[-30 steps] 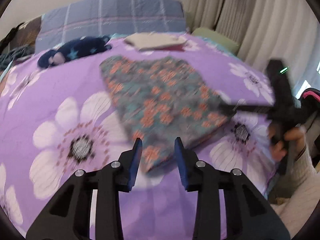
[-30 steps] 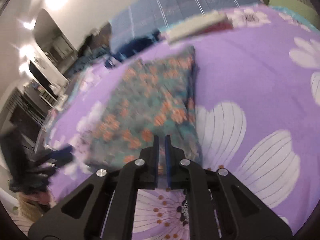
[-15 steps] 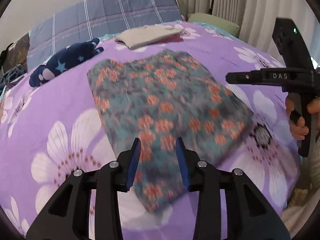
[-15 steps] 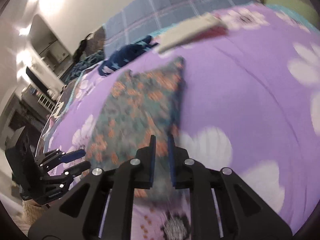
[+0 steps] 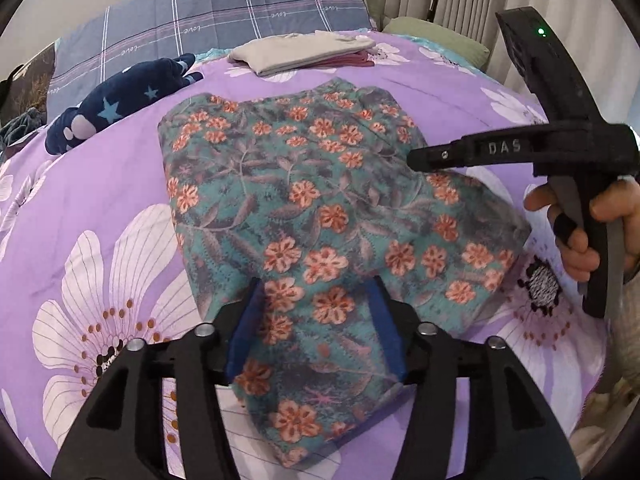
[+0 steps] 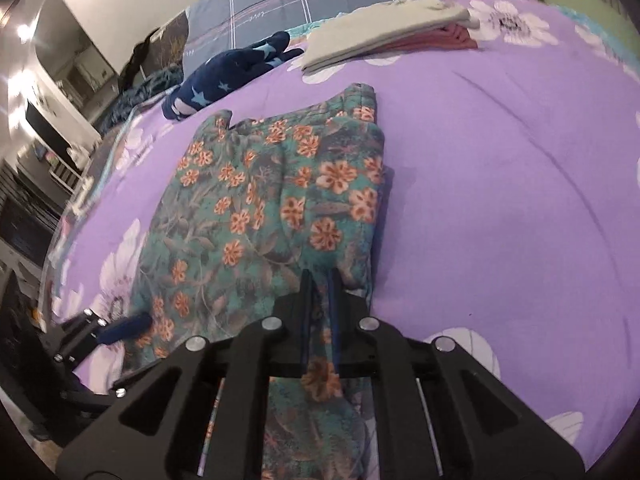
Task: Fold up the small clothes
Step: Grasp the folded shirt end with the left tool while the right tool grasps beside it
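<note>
so we've got the floral garment (image 5: 320, 216) lying on the purple flowered bed (image 5: 100, 184), filling the middle of the left wrist frame, long axis running from the bottom centre up toward the upper middle. our left gripper (image 5: 316, 332) has its jaws wide apart, straddling the near end of the cloth at bottom centre, not pinching anything yet. our right gripper (image 6: 320, 312) has its jaws nearly together with a fold of the garment's near right edge between them, so we'd call that gripping the cloth; in the left view it comes in from the right side of the frame. we reckon the next fold goes along that long axis, near end toward far end, and the left jaws sit nearest the corner that needs picking up. folded stack (image 5: 304, 52) sits upper centre.
</note>
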